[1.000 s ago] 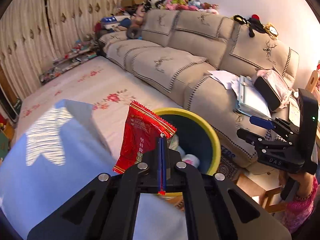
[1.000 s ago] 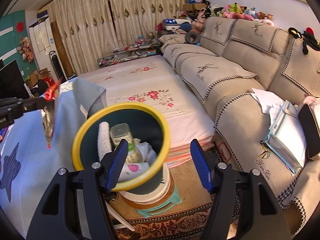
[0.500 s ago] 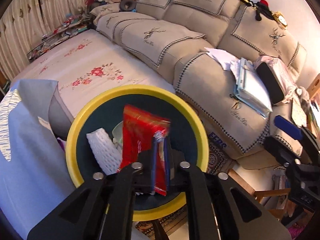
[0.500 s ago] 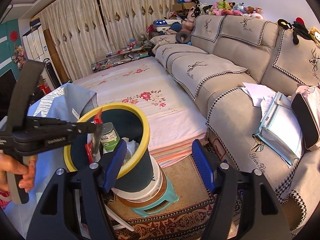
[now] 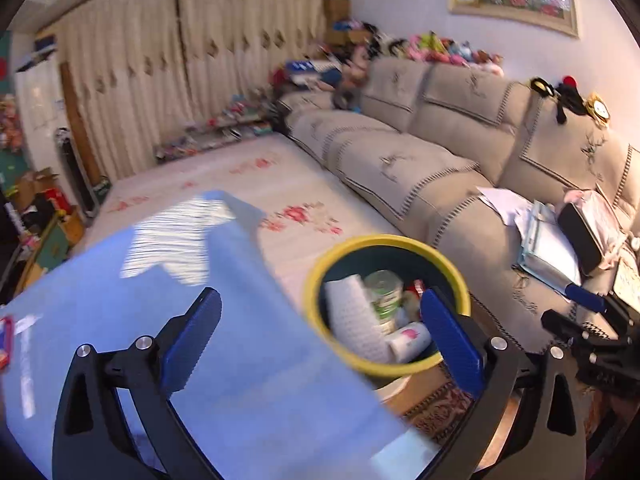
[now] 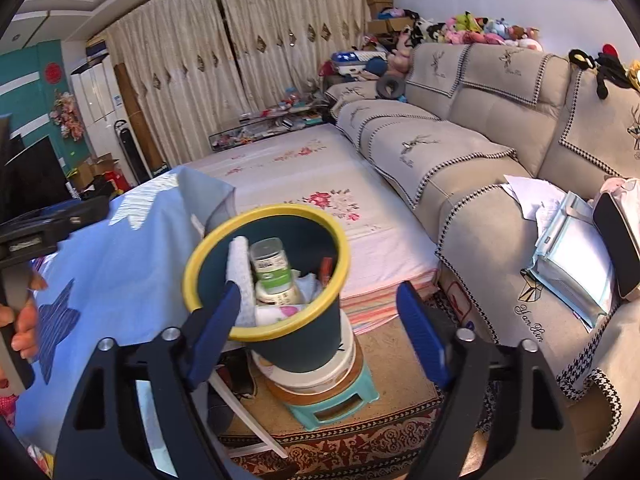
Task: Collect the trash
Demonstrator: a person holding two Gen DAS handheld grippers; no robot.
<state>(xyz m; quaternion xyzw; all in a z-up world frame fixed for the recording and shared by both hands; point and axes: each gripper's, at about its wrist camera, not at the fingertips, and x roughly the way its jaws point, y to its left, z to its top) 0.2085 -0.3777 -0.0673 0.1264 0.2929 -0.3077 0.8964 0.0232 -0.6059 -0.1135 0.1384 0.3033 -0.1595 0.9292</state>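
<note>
A dark bin with a yellow rim (image 5: 384, 240) (image 6: 288, 210) stands beside the blue-clothed table (image 5: 240, 360). Inside it lie a red snack wrapper (image 5: 416, 286) (image 6: 326, 268), a white foam sleeve (image 5: 352, 320) and a green-labelled jar (image 6: 272, 264). My left gripper (image 5: 320, 340) hovers over the table edge next to the bin. Its jaws are opening wide and nothing is between them. My right gripper (image 6: 320, 332) faces the bin from a short way back. Its jaws are opening too, and they hold nothing.
A beige sofa (image 6: 472, 152) with papers (image 6: 532, 196) and a black bag (image 6: 616, 240) runs along the right. A floral-sheeted mattress (image 6: 312, 184) lies behind the bin. The bin rests on a white bucket and a green stool (image 6: 332, 404), on a patterned rug. A red item (image 5: 6, 340) lies at the table's left edge.
The left gripper carried the red wrapper over the bin, let it go into the bin, opened wide and drew back towards the table. The right gripper pulled back slightly and opened wider.
</note>
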